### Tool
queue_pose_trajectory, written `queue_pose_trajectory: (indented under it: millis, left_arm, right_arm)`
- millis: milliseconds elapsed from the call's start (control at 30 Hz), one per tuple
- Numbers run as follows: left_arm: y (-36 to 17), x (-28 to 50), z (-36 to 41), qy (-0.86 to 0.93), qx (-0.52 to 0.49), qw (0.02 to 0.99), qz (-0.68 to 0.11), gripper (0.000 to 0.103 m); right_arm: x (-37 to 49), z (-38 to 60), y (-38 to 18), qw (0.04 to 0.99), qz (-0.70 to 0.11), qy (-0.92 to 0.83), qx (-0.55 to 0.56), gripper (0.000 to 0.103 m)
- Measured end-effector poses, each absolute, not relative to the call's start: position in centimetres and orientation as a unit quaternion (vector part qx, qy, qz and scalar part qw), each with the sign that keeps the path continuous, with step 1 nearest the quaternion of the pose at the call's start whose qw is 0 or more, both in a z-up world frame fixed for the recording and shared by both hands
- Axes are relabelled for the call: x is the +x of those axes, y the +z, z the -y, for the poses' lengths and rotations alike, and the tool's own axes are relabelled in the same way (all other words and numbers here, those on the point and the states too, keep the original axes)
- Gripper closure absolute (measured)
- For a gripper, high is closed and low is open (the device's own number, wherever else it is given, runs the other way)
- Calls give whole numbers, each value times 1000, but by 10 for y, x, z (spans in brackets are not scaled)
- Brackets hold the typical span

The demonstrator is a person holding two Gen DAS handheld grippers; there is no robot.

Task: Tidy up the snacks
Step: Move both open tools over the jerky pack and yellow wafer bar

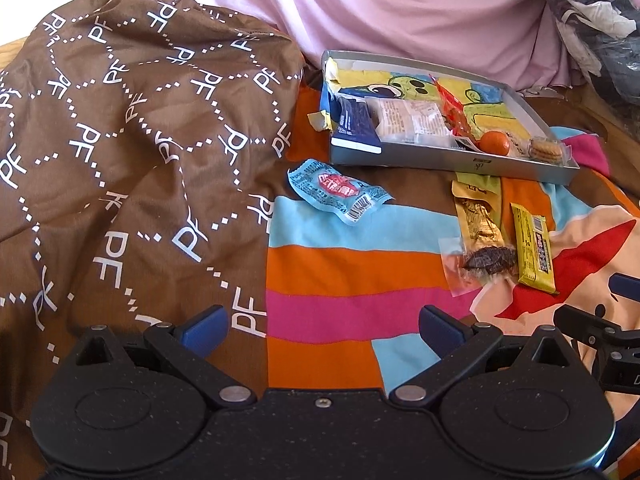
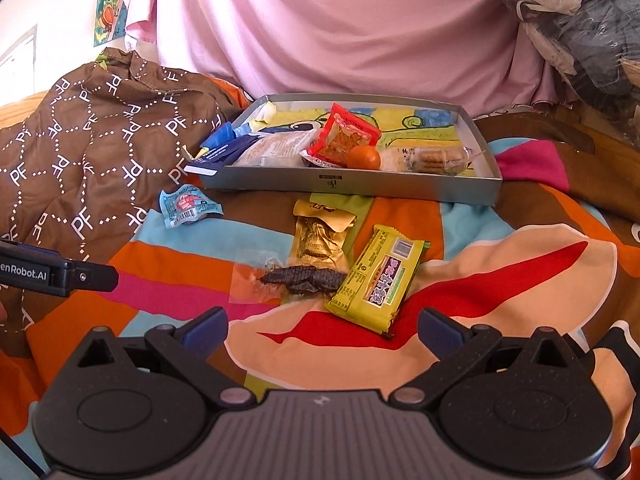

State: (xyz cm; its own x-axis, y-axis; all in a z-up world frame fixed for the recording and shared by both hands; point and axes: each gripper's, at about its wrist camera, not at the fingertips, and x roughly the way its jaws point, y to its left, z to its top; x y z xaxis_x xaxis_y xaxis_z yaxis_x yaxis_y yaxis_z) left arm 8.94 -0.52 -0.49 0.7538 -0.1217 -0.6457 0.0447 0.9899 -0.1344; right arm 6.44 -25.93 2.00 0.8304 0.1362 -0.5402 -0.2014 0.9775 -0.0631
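1. Yellow-green snack bar, gold packet and dark clear-wrapped snack lying bunched together on the striped blanket, just ahead of the right gripper.
2. Blue packet alone, ahead of the left gripper.
3. Grey tray beyond, holding other snacks and an orange.
4. Both grippers spread wide, empty.
5. Brown quilt off left.
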Motion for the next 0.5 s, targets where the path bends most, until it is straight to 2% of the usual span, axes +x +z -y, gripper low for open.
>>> queue_pose_trajectory:
  millis: [500]
  left_arm:
    - [-8, 94, 9, -45, -52, 931, -359, 2]
  right_arm:
    - [68, 259, 16, 950, -293, 91, -57, 0]
